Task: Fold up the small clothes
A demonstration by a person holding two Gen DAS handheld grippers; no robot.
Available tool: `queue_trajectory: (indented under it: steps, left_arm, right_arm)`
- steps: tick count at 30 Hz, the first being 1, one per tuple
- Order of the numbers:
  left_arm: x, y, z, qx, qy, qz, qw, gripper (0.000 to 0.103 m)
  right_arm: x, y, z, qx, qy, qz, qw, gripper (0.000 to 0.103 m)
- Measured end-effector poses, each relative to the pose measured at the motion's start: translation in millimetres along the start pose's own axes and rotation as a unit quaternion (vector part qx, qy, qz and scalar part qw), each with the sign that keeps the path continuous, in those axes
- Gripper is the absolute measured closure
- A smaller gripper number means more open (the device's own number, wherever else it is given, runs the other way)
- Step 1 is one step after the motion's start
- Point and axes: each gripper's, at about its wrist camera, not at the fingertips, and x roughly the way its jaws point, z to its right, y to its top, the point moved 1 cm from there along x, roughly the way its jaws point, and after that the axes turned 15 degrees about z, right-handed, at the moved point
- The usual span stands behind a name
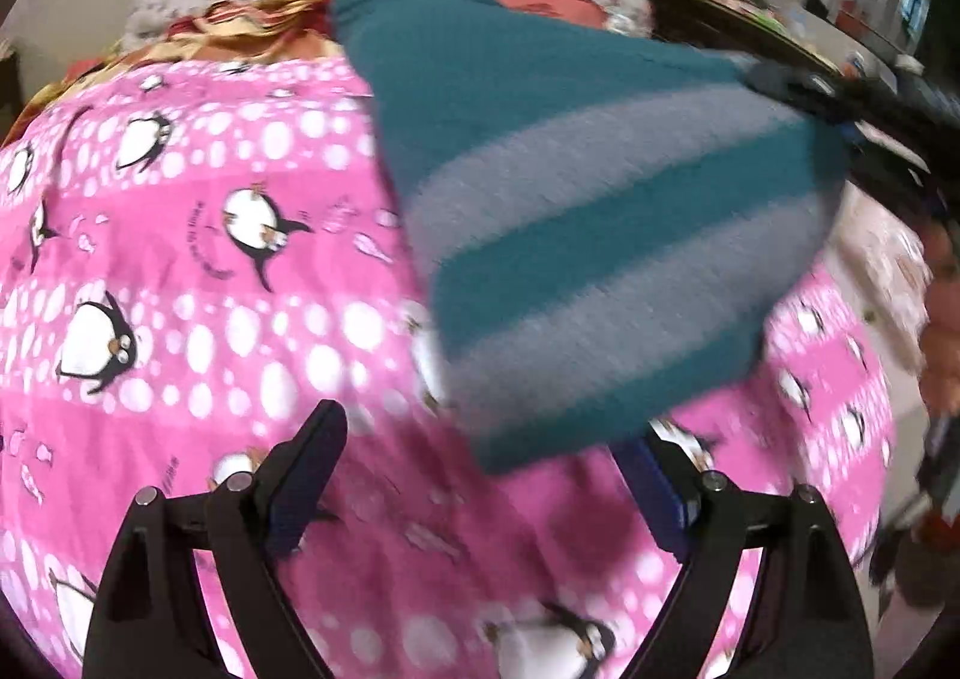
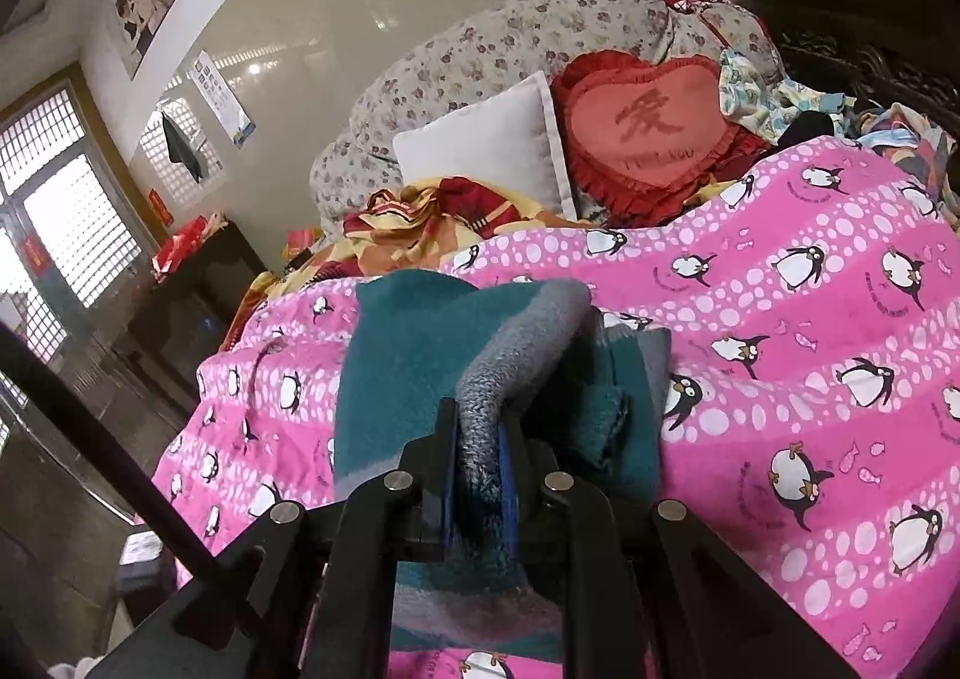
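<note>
Right tool [image 2: 477, 439] clamped tight on a grey band of the striped knit garment [image 1: 594, 235] — teal and grey, small, woolly. It holds one corner up off the bed; the rest hangs in a slanted sheet above the pink penguin quilt [image 1: 198, 271], lower edge blurred, so likely swinging.

Left tool [image 1: 480, 475] wide open, nothing between its fingers, pointing down at the quilt with the garment's low hem just in front of it and slightly to its right.

Step in hand, as I read it: lifting and spreading the piece before the first fold. Nothing folded yet that I can see, though in the right wrist view part of the cloth lies bunched beside the clamped fingers.

Next move probably calls for the left tool to catch the free lower corner or hem, then both tools to draw the cloth taut and lay it flat.

Room: broad open quilt to the left and below. Far end crowded — white pillow [image 2: 492, 145], heart cushion [image 2: 648, 133], loose bedding. Dark furniture [image 1: 750, 25] close on the right side; keep clear of it.
</note>
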Motion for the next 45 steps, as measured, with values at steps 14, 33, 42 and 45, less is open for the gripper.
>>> queue_trajectory:
  steps: [14,33,42,45]
  left_arm:
    - [4.7,-15.2,-5.7,0.075,-0.025,-0.047,0.9958,0.076]
    - [-27.5,-1.6,-21.5,0.054,-0.036,-0.043,0.9970,0.059]
    - [-28.4,15.4,-31.2,0.019,-0.056,-0.048,0.9971,0.048]
    - [-37.6,27.9,-33.5,0.014,-0.051,-0.020,0.9984,0.048]
  right_arm:
    - [13.2,-41.2,25.6,0.005,-0.027,-0.053,0.998,0.092]
    - [39.3,-52.5,36.0,0.096,0.046,-0.056,0.993,0.032]
    - [14.3,-21.1,-1.3,0.024,0.050,0.017,0.998,0.094]
    - [-7.2,-7.3,-5.9,-0.028,0.014,0.039,0.999,0.094]
